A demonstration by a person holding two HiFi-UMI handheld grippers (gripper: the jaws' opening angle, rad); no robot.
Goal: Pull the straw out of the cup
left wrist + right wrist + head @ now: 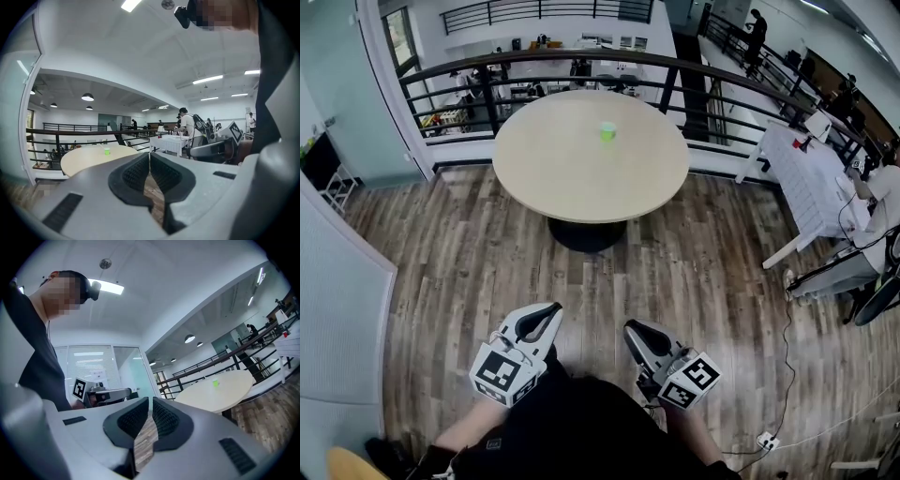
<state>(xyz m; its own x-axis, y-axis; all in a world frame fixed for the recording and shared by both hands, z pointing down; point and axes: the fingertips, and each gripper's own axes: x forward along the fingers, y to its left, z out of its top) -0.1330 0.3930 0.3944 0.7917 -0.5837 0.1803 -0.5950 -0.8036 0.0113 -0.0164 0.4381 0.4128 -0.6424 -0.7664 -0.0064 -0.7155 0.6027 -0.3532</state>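
Note:
A small green cup (607, 131) stands near the far middle of a round beige table (553, 178). Its straw is too small to make out in the head view. Both grippers hang low in front of my body, far short of the table. My left gripper (553, 310) is shut with nothing between its pads. My right gripper (631, 327) is shut and empty too. The left gripper view looks over its closed jaws (149, 154) at the cup (107, 151) in the distance. In the right gripper view the cup (216, 384) sits far off beyond the closed jaws (150, 400).
Wooden plank floor (469, 281) lies between me and the table. A black railing (581, 58) runs behind the table. A white table (811, 178) and seated people stand at the right. Cables and a power strip (766, 439) trail on the floor. A grey partition (337, 319) is at the left.

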